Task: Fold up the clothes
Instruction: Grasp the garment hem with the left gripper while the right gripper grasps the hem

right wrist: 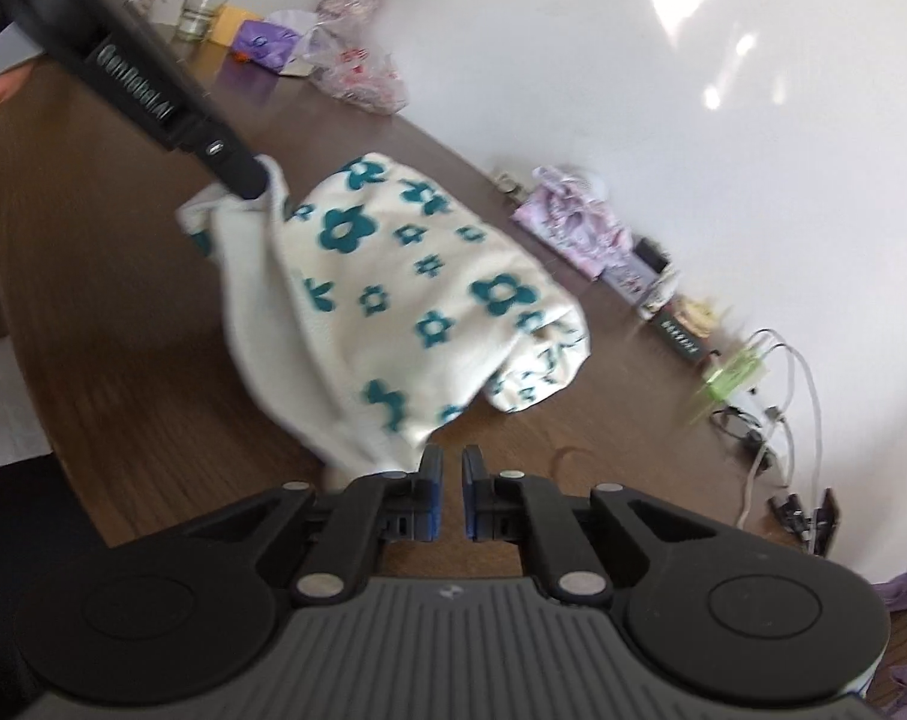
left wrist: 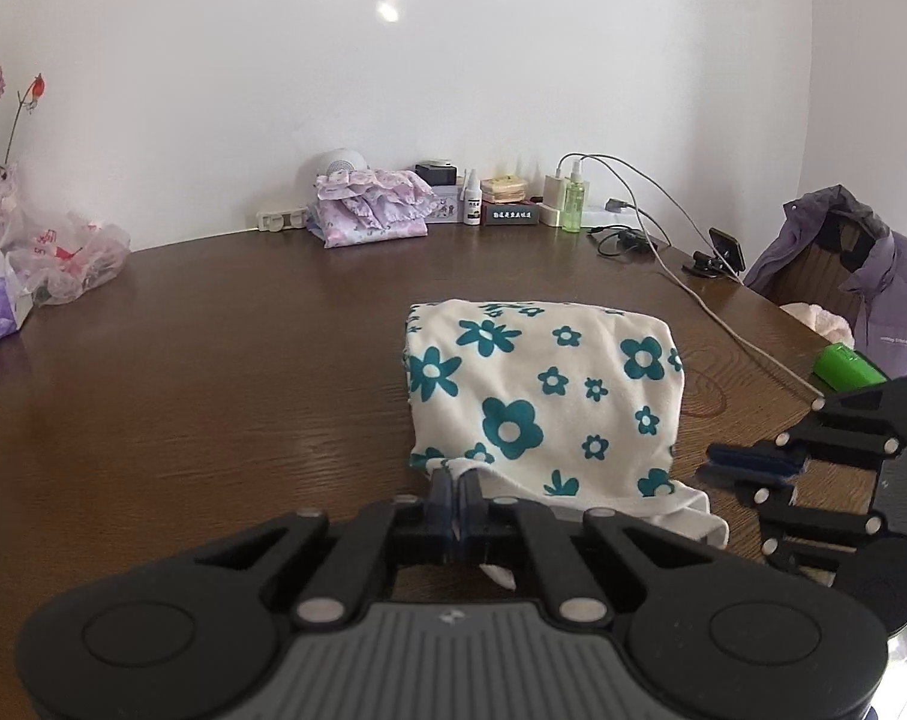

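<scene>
We have the flowered garment [left wrist: 537, 396] lying on the brown wooden table [left wrist: 213, 372], near the middle of it and well apart from the clutter along the wall, so the cloth has bare wood around it to be turned over on. It is cream with teal flowers and already sits in a bunched, partly doubled shape, not spread flat. Our left gripper [left wrist: 453, 483] has its jaws closed on the near white hem of the garment, with cloth pinched between the 2 pads and a scrap hanging out behind them; we judge this corner is held so the edge can be lifted and carried over the rest. In the right wrist view that corner rises off the table under the left gripper, which fits a lift. Our right gripper [right wrist: 447, 468] sits at the other near corner, with its jaws drawn nearly together but a slim gap showing between the pads; the cloth edge lies just beside the left pad, and we see nothing clamped there, though blur makes the contact hard to read. We judge the right side has yet to take its corner, so a 2-handed fold would need that grip first. A folded lilac garment [left wrist: 372, 210] rests by the wall, apparently a finished piece set out of the way.
</scene>
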Available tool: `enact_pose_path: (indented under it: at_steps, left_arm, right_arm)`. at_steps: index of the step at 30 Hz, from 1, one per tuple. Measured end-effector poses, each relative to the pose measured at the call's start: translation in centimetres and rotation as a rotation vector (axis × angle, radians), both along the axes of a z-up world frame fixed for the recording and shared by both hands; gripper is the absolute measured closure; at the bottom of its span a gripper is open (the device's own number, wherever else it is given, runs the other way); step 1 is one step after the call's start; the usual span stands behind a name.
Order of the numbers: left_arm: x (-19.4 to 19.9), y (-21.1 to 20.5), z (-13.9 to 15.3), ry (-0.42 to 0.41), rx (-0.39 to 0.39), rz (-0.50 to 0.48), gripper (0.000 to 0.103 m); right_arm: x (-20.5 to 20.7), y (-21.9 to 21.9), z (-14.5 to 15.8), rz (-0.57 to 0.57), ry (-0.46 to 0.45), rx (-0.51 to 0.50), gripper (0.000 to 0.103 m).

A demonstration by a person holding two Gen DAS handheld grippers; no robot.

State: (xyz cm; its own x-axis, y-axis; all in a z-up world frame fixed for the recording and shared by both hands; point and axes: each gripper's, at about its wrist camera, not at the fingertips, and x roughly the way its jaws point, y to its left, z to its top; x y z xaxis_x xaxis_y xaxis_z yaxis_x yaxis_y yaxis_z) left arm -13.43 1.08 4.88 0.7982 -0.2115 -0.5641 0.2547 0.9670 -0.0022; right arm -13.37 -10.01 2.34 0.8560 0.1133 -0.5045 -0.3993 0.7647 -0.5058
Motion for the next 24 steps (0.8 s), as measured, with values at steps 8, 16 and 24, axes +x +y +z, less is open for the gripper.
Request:
enact_pose_path:
  at_steps: [8, 16, 24]
  left_arm:
    - [-0.8, -1.4, -0.3, -0.001, 0.025, -0.028, 0.102]
    - [-1.2, -0.3, 0.0, -0.007, 0.017, -0.008, 0.102]
    - [-0.9, 0.4, -0.4, 0.007, 0.006, 0.004, 0.102]
  right_arm:
    - [-1.1, 6.0, -0.2, 0.240, -0.072, 0.011, 0.076]
    - [-0.1, 8.3, -2.0, 0.261, -0.144, -0.115, 0.085]
    - [-0.5, 4.2, -3.5, 0.085, -0.119, -0.150, 0.090]
